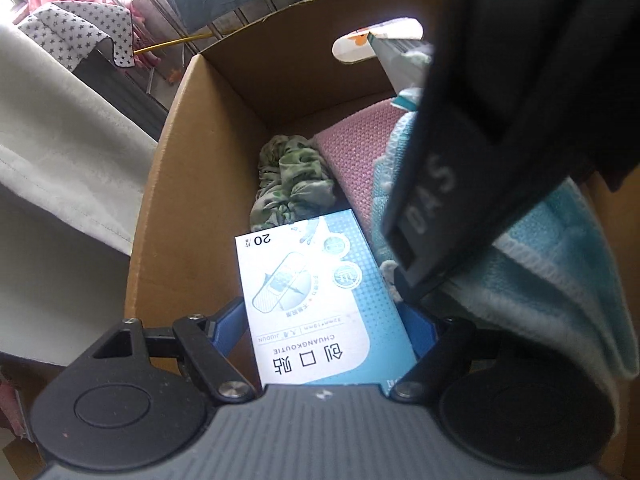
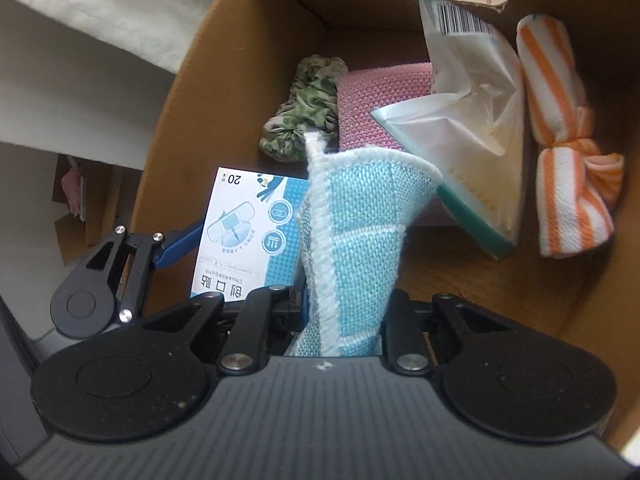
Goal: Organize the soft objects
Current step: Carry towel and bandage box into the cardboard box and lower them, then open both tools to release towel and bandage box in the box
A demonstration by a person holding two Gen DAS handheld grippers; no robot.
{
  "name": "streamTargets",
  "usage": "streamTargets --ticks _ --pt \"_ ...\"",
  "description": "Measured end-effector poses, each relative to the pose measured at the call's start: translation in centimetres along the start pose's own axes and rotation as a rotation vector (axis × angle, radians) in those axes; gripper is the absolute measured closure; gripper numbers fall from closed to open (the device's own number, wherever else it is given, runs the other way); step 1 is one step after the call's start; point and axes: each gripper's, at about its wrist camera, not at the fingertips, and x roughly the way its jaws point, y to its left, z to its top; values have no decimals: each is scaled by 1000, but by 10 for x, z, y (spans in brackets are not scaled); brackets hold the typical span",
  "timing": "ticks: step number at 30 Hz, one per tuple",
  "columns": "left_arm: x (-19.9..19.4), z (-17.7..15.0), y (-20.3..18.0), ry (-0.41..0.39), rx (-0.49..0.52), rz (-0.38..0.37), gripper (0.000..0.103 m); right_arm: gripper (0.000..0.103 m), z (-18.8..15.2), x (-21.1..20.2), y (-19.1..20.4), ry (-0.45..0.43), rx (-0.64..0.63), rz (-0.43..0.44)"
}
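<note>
left hand-held gripper (image 1: 324, 320) clamps the bandage box (image 1: 320, 300) over the cardboard box (image 1: 180, 200). right hand-held gripper (image 2: 340, 312), nearly shut, pinches the blue cloth (image 2: 352, 220).

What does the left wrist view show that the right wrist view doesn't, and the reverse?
Only the left wrist view: the room outside the cardboard box, including a star-patterned cloth, and the right tongs' dark body crossing the frame.

Only the right wrist view: an orange-striped cloth against the box's wall, the tissue pack's barcode and torn opening, and the right tongs shut on the blue cloth.

Both: the plaster box held between the left tongs, a camouflage fabric piece, a pink cloth, the box's handle hole.
</note>
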Motion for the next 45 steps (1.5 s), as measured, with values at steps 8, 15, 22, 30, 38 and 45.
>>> streamTargets --ticks 8,15,22,30,38,45 --pt "-2 -2 8 11 -15 25 13 66 1 11 -14 -3 79 17" --pt "-27 -6 22 -27 -68 4 13 47 0 -12 -18 -19 106 52" --pt "-68 -14 41 -117 -138 -160 13 27 4 -34 -23 -20 154 122" --pt "-61 -6 21 -112 -130 -229 13 18 11 -18 -28 28 234 233" --pt "-20 8 3 10 -90 -130 15 15 15 -11 -30 29 232 241" --pt "9 16 -3 80 -65 4 15 14 19 -19 -32 -4 196 275"
